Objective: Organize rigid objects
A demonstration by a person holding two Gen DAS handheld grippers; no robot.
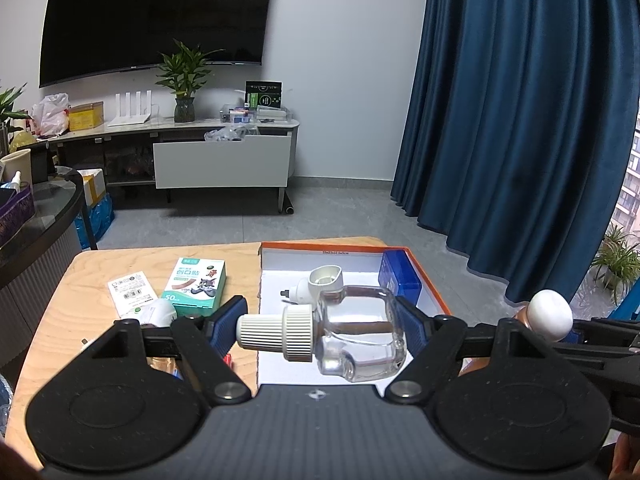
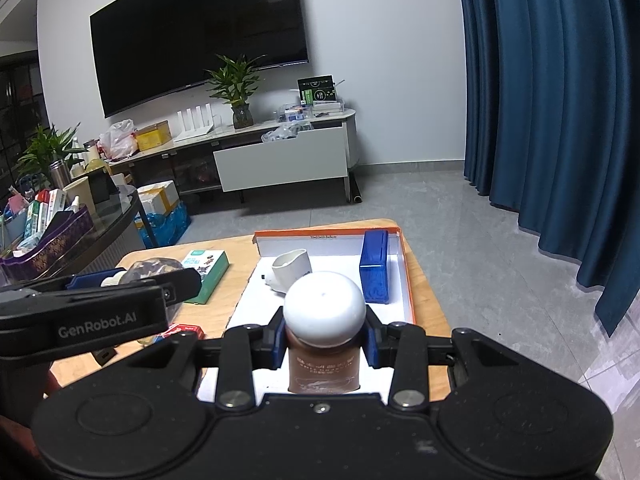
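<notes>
- Two grips live at once: left gripper clamped across a clear bottle lying sideways, ribbed white cap toward the left pad; right gripper squeezed tight on a brown bottle with a domed white cap, held upright.
- Both bottles hanging over the near edge of the orange-rimmed box, neither set down yet.
- Best handled one at a time, by the look of it: lower the brown bottle onto the bare white floor near the front, clear of the blue case along the right wall, and release only once the base sits flat.
- Then the clear one, laid down so as not to knock the white piece in the middle.
- Out on the table, left of the box: a green plaster carton and a white barcode pack, waiting.
- Only in the left view: liquid inside the clear bottle, and that barcode pack.
- Only in the right view: the brown bottle's label, and a red packet at the table's near edge.
</notes>
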